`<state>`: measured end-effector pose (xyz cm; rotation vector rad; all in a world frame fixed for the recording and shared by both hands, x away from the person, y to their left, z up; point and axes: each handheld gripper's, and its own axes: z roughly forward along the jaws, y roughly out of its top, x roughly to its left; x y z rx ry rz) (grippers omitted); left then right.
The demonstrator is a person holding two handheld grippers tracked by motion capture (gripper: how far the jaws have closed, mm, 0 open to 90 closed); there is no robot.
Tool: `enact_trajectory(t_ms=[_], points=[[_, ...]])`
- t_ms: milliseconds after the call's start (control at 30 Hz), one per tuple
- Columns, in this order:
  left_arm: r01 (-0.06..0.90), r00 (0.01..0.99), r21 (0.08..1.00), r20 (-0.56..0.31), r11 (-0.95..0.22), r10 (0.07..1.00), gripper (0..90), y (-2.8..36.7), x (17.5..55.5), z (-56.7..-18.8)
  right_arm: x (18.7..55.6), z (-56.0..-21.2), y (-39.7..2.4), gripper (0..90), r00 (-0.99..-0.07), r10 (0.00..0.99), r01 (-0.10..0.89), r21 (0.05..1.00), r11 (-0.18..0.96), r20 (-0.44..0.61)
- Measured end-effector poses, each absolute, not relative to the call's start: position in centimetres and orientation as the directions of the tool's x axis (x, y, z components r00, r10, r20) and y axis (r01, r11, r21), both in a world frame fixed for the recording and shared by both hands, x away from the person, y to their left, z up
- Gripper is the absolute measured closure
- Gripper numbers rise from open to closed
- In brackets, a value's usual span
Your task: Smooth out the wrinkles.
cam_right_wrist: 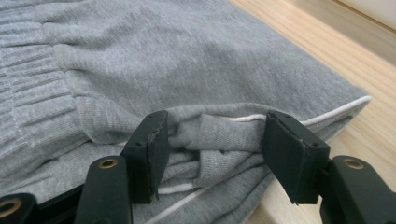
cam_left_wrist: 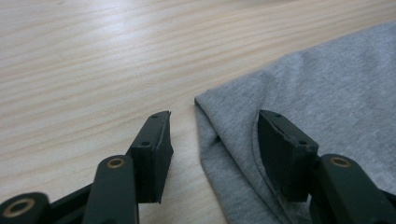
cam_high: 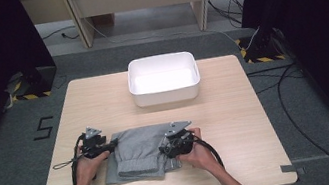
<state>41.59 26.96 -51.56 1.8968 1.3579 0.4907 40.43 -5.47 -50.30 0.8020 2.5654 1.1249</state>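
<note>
A folded grey garment [cam_high: 136, 150] with a ribbed cuff lies on the wooden table [cam_high: 229, 127] near its front edge. My left gripper [cam_high: 113, 143] is at the garment's left edge. In the left gripper view it [cam_left_wrist: 215, 116] stands open over a corner of the cloth [cam_left_wrist: 327, 79], one jaw above bare wood, the other above the fabric. My right gripper [cam_high: 165, 149] is at the garment's right side. In the right gripper view it [cam_right_wrist: 217, 116] is open, straddling a bunched fold of the grey cloth [cam_right_wrist: 187, 56] with white piping [cam_right_wrist: 336, 109].
A white empty bin [cam_high: 166, 92] stands at the middle of the table's far side. The person's forearms come in from the bottom edge. Black cables trail from both grippers. Dark curtains and floor cables surround the table.
</note>
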Motion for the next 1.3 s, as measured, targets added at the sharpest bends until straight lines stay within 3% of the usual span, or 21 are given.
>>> enact_trajectory(t_ms=[800,1000,1300], points=[[0.629,0.29,0.77,-0.103,-0.109,0.952,40.4,29.3,41.8,-51.2,41.7,-50.3,-2.4,40.4,-0.832,0.556,0.379,0.731,0.568,0.0],[0.596,0.336,0.79,-0.082,-0.145,0.938,38.9,28.5,40.2,-49.0,41.3,-49.5,-3.5,37.7,-0.82,0.572,0.402,0.745,0.532,0.034],[0.605,0.447,0.774,-0.133,-0.188,0.885,36.5,25.0,37.1,-47.3,38.9,-48.4,-5.2,37.0,-0.836,0.547,0.377,0.76,0.529,0.035]])
